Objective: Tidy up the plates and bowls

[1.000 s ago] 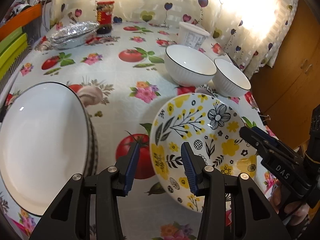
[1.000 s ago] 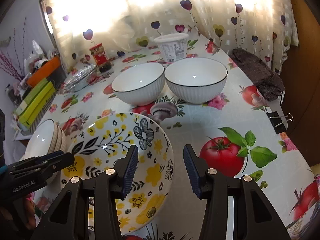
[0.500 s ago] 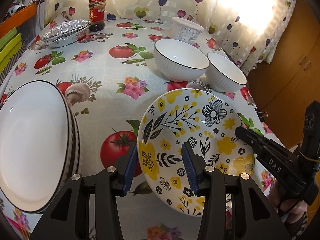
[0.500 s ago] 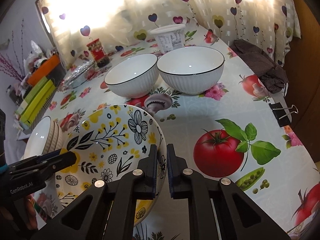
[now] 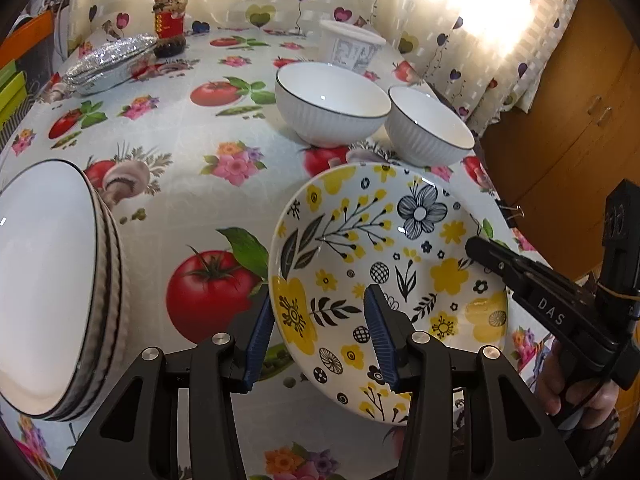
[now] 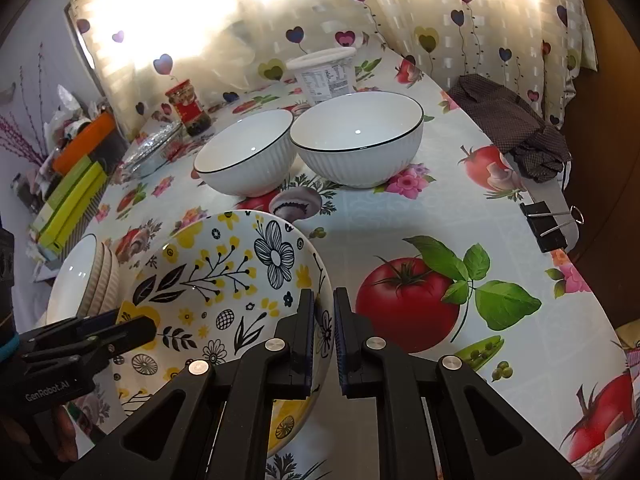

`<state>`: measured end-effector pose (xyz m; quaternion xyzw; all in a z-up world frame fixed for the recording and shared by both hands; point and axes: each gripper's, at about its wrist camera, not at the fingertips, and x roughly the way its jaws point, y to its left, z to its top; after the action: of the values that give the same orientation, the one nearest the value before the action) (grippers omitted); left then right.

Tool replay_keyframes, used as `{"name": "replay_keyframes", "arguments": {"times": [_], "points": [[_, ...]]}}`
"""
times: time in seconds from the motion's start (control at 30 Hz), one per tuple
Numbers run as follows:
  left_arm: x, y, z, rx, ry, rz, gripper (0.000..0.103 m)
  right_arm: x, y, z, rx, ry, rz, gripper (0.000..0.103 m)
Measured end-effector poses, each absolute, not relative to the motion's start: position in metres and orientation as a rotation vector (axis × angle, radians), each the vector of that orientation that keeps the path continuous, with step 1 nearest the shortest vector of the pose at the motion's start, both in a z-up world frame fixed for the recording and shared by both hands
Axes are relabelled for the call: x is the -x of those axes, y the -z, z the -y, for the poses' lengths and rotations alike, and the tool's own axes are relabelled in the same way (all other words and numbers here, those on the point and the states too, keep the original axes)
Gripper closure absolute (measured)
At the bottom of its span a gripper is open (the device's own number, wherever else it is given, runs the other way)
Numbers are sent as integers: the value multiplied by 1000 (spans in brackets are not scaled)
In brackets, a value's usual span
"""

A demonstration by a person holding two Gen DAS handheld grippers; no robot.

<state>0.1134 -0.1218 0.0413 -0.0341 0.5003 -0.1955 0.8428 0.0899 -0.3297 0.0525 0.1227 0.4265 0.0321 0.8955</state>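
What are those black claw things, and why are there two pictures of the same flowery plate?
Each claw is a hand-held gripper with two fingers; a person squeezes one in each hand. A small camera on each looks along its fingers, so one table gives two pictures. The left hand-held gripper is open, its fingers either side of the near rim of the flowery plate. The right hand-held gripper is pinching that plate's edge. Also on the tablecloth are two white bowls, a stack of white plates, a tub and a jar.
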Motion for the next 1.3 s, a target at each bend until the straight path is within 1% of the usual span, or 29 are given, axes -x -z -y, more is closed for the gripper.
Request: {"name": "replay_keyframes", "arguments": {"times": [0.2,0.37,0.57,0.97,1.1,1.3], "points": [[-115,-40,119,96,442,-1069,57,-88,-55,336,-266,-79,-863,92],[-120,-52,112,105,450,-1030,56,-88,-66,346,-279,-71,-812,90],[-132,-70,108,122,459,-984,56,-96,-76,346,-265,-89,-794,87],[-191,-91,111,124,422,-954,56,-137,-111,339,-183,-152,-745,84],[-210,-93,118,108,419,-951,56,-157,-116,342,-182,-179,-765,80],[-231,-87,122,116,398,-979,56,-178,-117,343,-145,-206,-793,80]]}}
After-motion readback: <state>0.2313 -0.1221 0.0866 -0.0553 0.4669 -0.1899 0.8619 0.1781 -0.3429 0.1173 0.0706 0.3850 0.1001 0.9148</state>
